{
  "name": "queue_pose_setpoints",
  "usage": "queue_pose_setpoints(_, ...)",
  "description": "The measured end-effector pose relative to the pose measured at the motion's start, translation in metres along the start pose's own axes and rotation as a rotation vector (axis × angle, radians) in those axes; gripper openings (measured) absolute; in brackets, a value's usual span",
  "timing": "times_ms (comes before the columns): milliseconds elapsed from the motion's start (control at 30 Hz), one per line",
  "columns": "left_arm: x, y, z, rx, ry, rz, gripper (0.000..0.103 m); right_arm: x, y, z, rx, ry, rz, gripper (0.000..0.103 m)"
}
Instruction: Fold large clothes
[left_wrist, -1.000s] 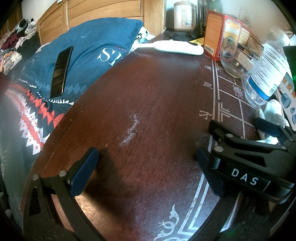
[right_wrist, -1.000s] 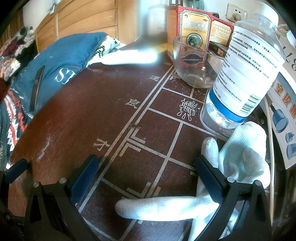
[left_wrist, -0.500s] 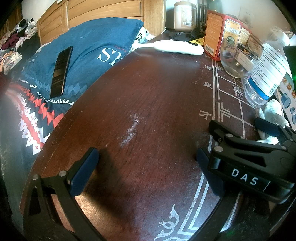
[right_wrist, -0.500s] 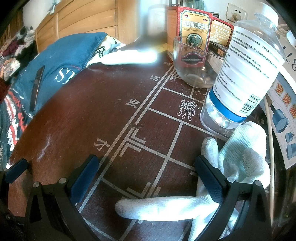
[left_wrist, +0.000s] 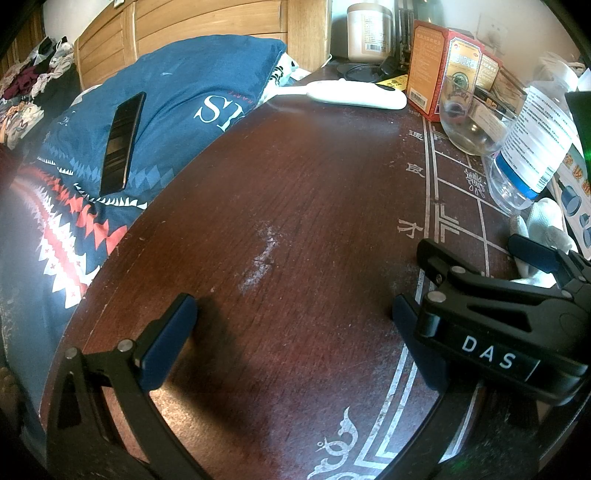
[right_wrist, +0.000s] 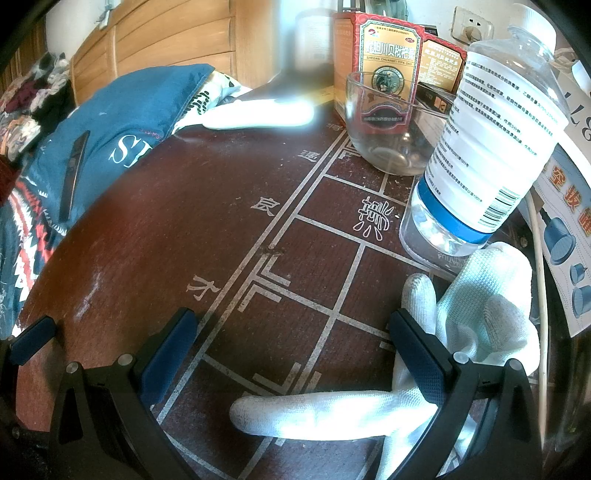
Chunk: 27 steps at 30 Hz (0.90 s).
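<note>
Both tongs rest low over a dark wooden desk (left_wrist: 295, 206) marked with pale lines and characters. The left tongs (left_wrist: 291, 321) stand wide apart with nothing between them, and the right tongs (right_wrist: 291, 339) are likewise spread wide and hold nothing; a white glove (right_wrist: 436, 373) lies on the desk touching the inner side of their right finger. Just behind the glove stands a clear water bottle (right_wrist: 491, 147), with a glass bowl (right_wrist: 388, 129) and a red box (right_wrist: 388, 55) beyond. The clothes (left_wrist: 26, 85) lie heaped on the bed by the wooden headboard, well apart from both tongs. A phone (left_wrist: 122, 144) lies on a blue pillow (left_wrist: 192, 85) beside the desk.
</note>
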<state>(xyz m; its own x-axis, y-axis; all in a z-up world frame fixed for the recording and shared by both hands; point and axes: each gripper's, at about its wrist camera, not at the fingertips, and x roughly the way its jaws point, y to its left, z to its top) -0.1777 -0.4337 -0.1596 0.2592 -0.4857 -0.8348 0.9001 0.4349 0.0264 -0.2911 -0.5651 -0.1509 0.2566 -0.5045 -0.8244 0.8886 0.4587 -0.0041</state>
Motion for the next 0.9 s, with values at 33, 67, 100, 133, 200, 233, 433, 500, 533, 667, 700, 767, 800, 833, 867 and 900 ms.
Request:
queue_pose_setpoints(33,0.0001,0.0000,0.0001,0.000,0.000,0.000,0.103,0.0001,-0.0001,0.0001,0.000,0.000,0.000,0.103)
queue_pose_setpoints(67,0.0003,0.0000,0.0002,0.000,0.000,0.000,0.103,0.0001,-0.0001,0.0001,0.000,0.000,0.000,0.103)
queue_pose_setpoints(100,0.0002,0.0000,0.0001,0.000,0.000,-0.001,0.103,0.0001,0.0000,0.0000,0.000,0.000,0.000,0.103)
queue_pose_setpoints(133,0.0003,0.0001,0.0002,0.000,0.000,-0.001,0.103,0.0001,-0.0001,0.0001,0.000,0.000,0.000,0.103)
queue_pose_setpoints(200,0.0004,0.0001,0.0003,0.001,-0.001,-0.001,0.103,0.0001,0.0000,0.0001,0.000,0.000,0.001,0.103)
queue_pose_setpoints(233,0.0001,0.0000,0.0001,0.001,-0.001,-0.001,0.103,0.0002,-0.0001,0.0001,0.000,0.000,0.001,0.103)
queue_pose_setpoints(433,0.0001,0.0000,0.0001,0.001,-0.001,-0.002,0.103,0.0002,-0.0001,0.0002,0.000,0.000,0.001,0.103)
queue_pose_setpoints(500,0.0000,0.0000,0.0000,0.001,-0.001,-0.002,0.103,0.0002,-0.0001,0.0002,0.000,0.000,0.001,0.103)
queue_pose_setpoints(533,-0.0001,0.0000,0.0000,0.001,-0.001,-0.002,0.103,0.0003,-0.0002,0.0003,0.000,0.000,0.002,0.103)
queue_pose_setpoints(667,-0.0001,-0.0001,0.0000,0.001,-0.001,-0.002,0.103,0.0003,-0.0001,0.0003,0.000,0.000,0.002,0.103)
queue_pose_setpoints(700,-0.0003,-0.0001,-0.0001,0.001,-0.001,-0.002,0.103,0.0003,-0.0001,0.0003,0.000,0.000,0.002,0.103)
queue_pose_setpoints(767,-0.0012,-0.0001,-0.0006,0.001,-0.001,-0.002,0.103,0.0003,-0.0002,0.0004,0.000,0.001,0.003,0.103)
queue_pose_setpoints(800,0.0000,0.0000,0.0000,0.001,-0.001,-0.002,0.103,0.0003,-0.0001,0.0003,0.000,0.001,0.003,0.103)
queue_pose_setpoints(833,-0.0003,0.0000,-0.0001,0.001,-0.001,-0.003,0.103,0.0004,-0.0002,0.0004,0.000,0.001,0.003,0.103)
queue_pose_setpoints(867,-0.0012,-0.0001,-0.0006,0.001,-0.001,-0.002,0.103,0.0004,-0.0002,0.0004,0.000,0.001,0.003,0.103)
queue_pose_setpoints(900,-0.0003,0.0000,-0.0001,0.001,-0.001,-0.003,0.103,0.0004,-0.0001,0.0003,0.000,0.001,0.003,0.103)
